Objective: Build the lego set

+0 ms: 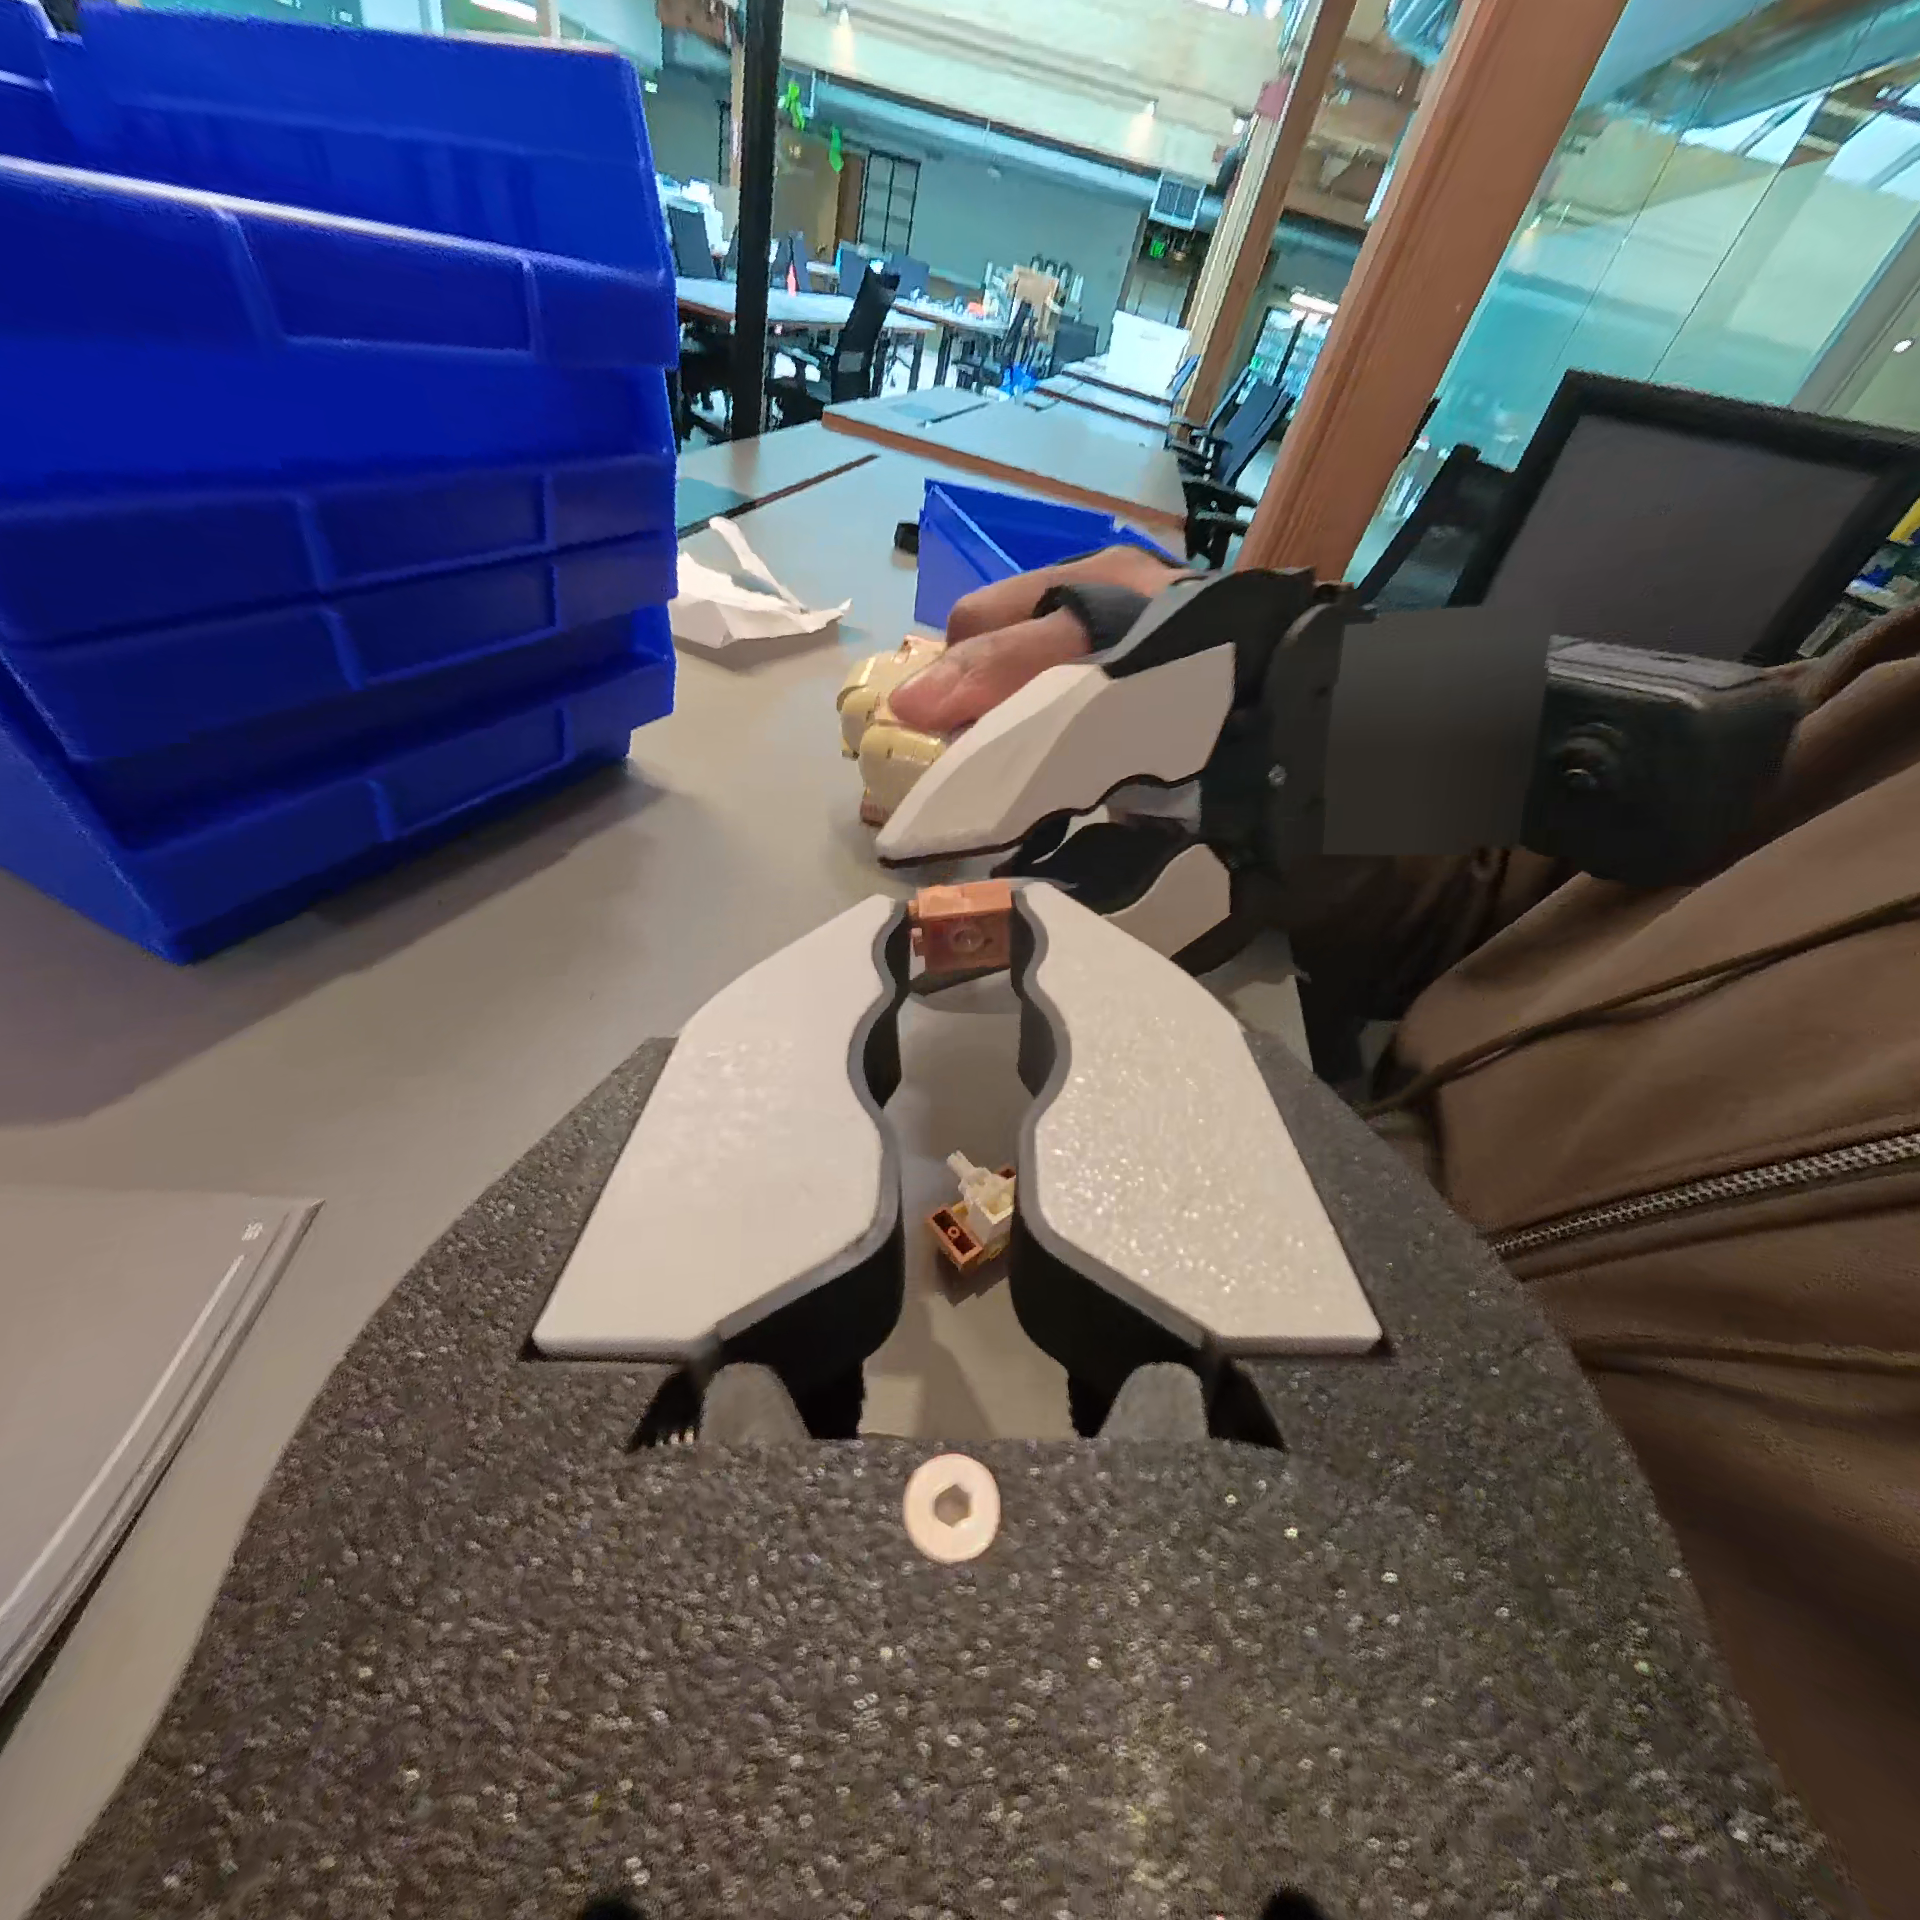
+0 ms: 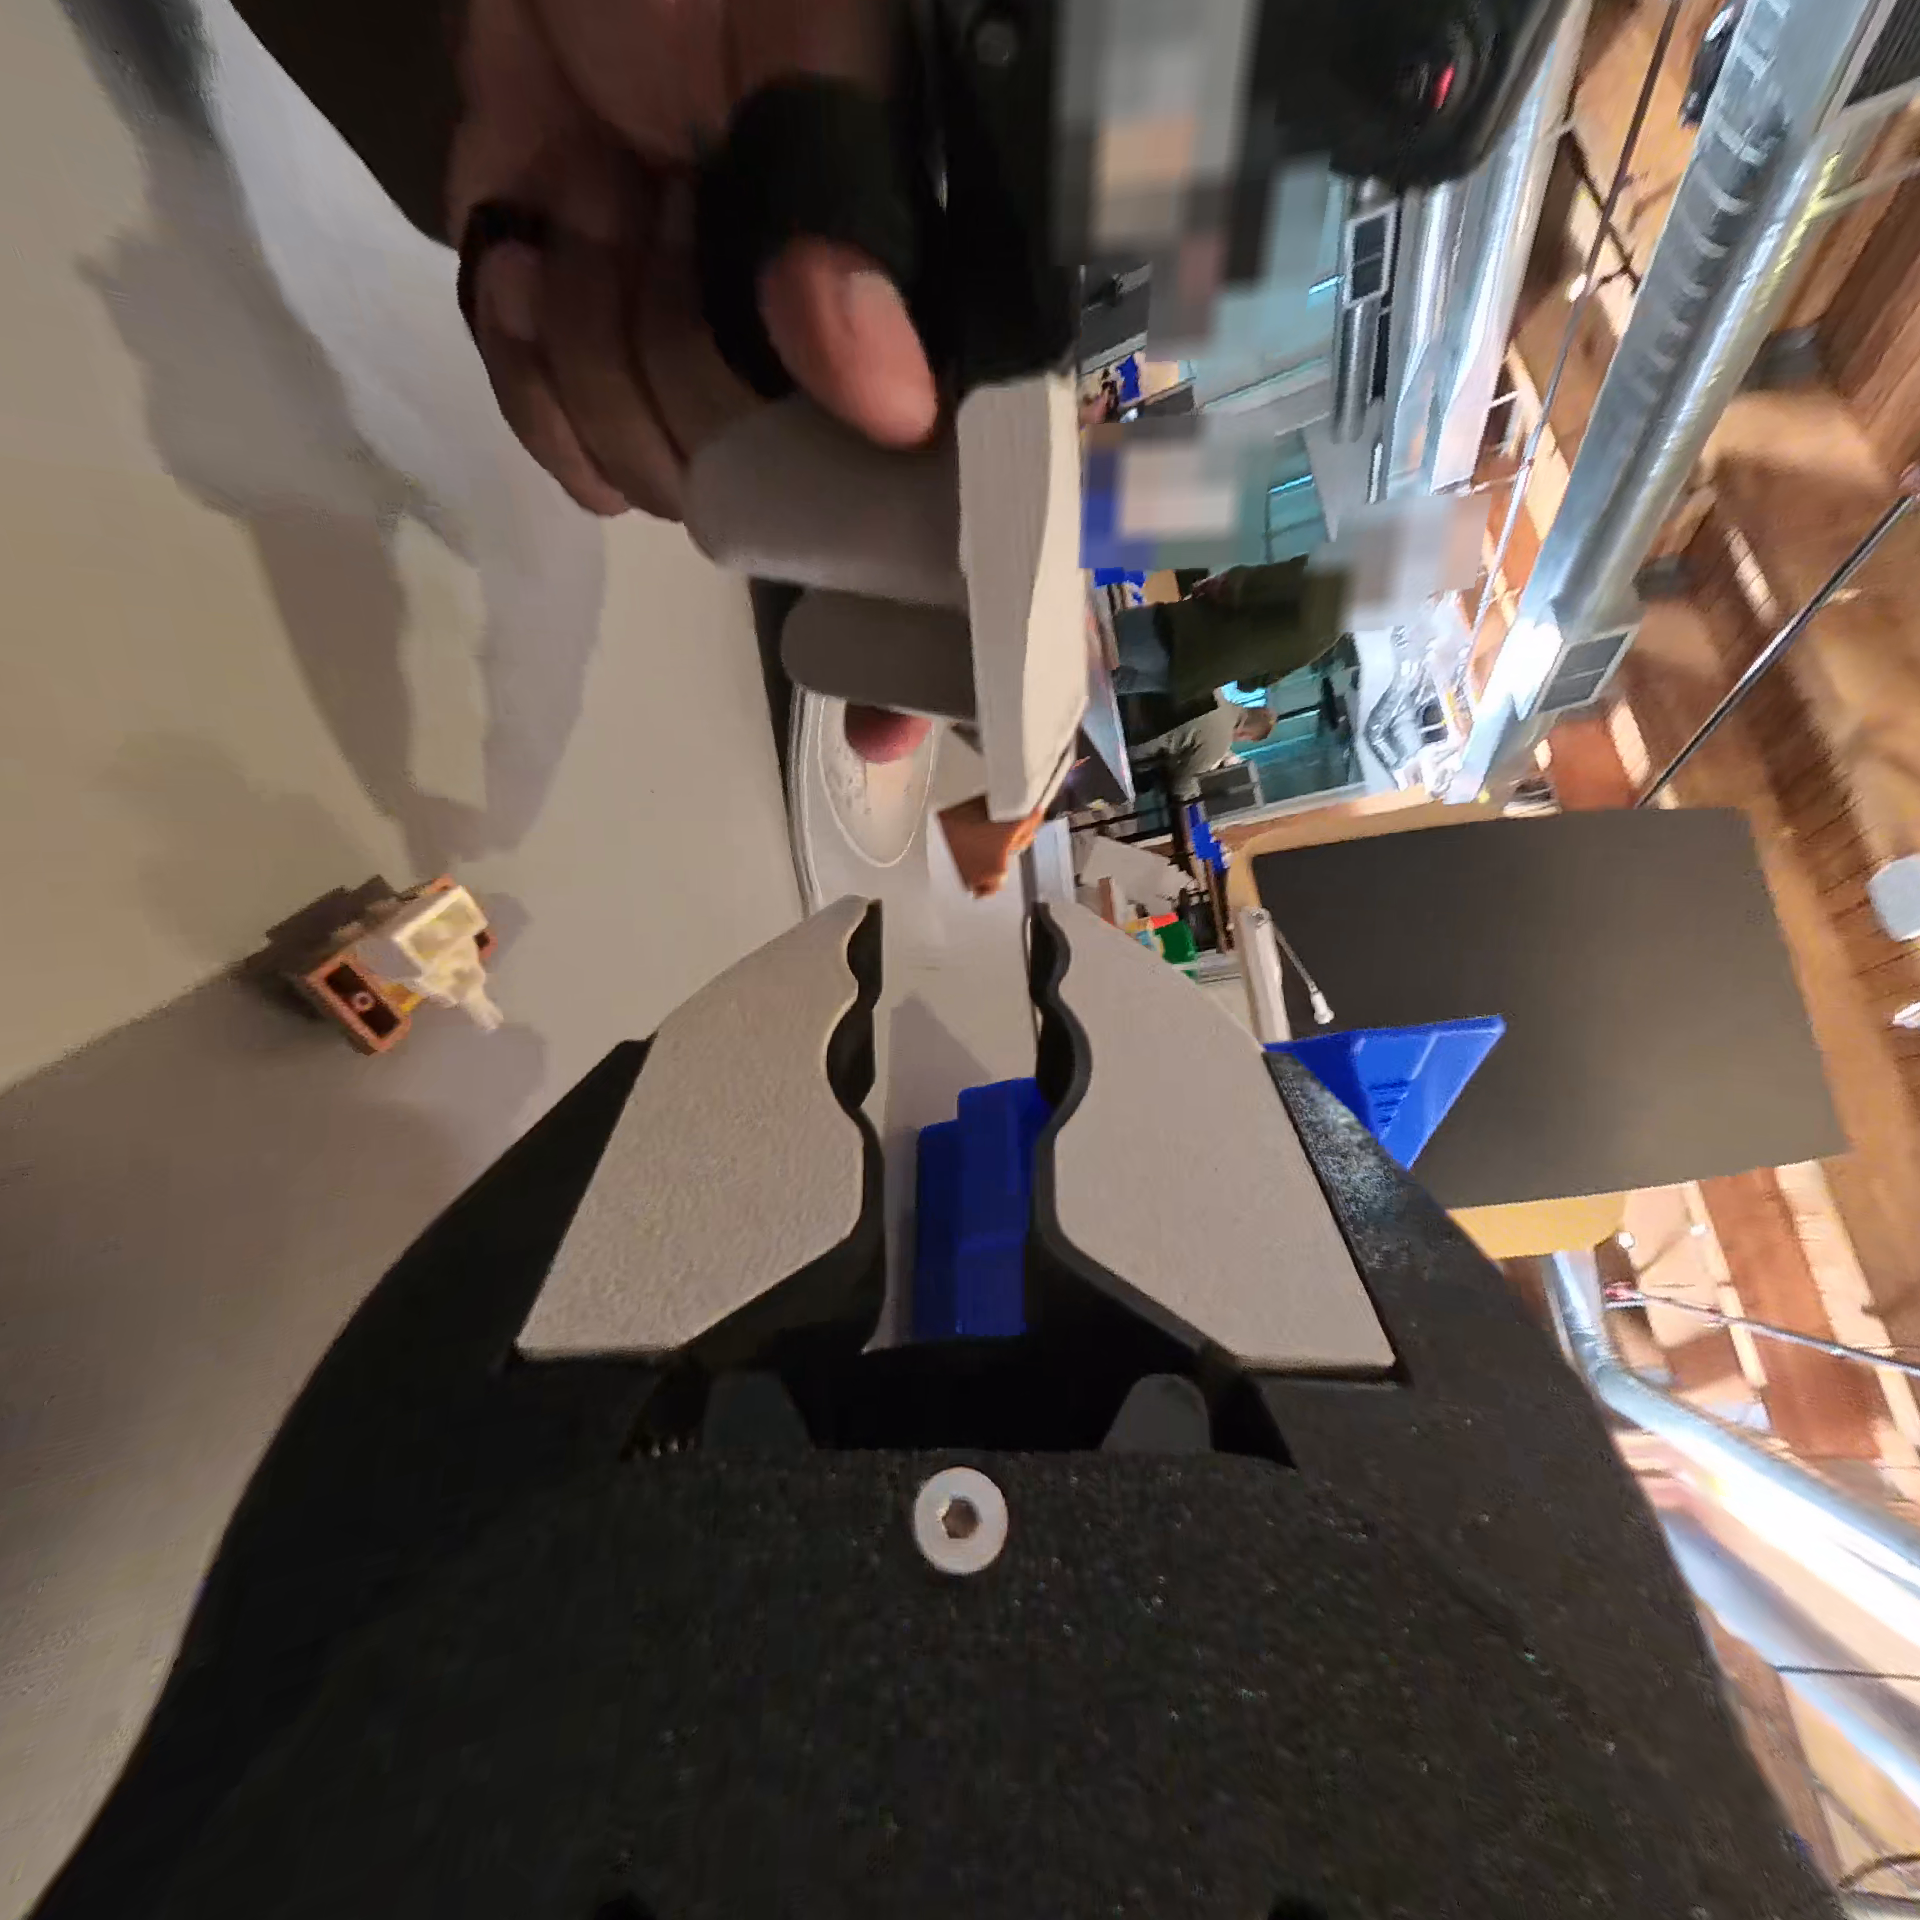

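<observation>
Nearest the lens, the left hand-held gripper (image 1: 958, 930) pinches a small reddish-brown square lego plate (image 1: 960, 937) between its grey fingertips, raised above the grey desk (image 1: 436, 997). Under its fingers on the desk lies a small brown-and-cream lego sub-assembly (image 1: 975, 1216). Just beyond, the right hand-held gripper (image 1: 935, 842), turned on its side, points toward the plate; in its own view its fingers stand apart with nothing between them, and the plate (image 2: 982, 847) shows just ahead of their tips. Past it, a person's hand (image 1: 997, 644) rests on a tan rounded lego model (image 1: 894, 727) on the desk. A stack of blue plastic storage bins (image 1: 312, 499) fills the left side, with crumpled white paper (image 1: 743, 603) beside it and another blue bin (image 1: 997, 551) farther back. A grey booklet (image 1: 114, 1382) lies at the near left edge; its small print cannot be read. A dark monitor (image 1: 1704, 520) stands at right, above a brown jacket sleeve (image 1: 1662, 1143).
</observation>
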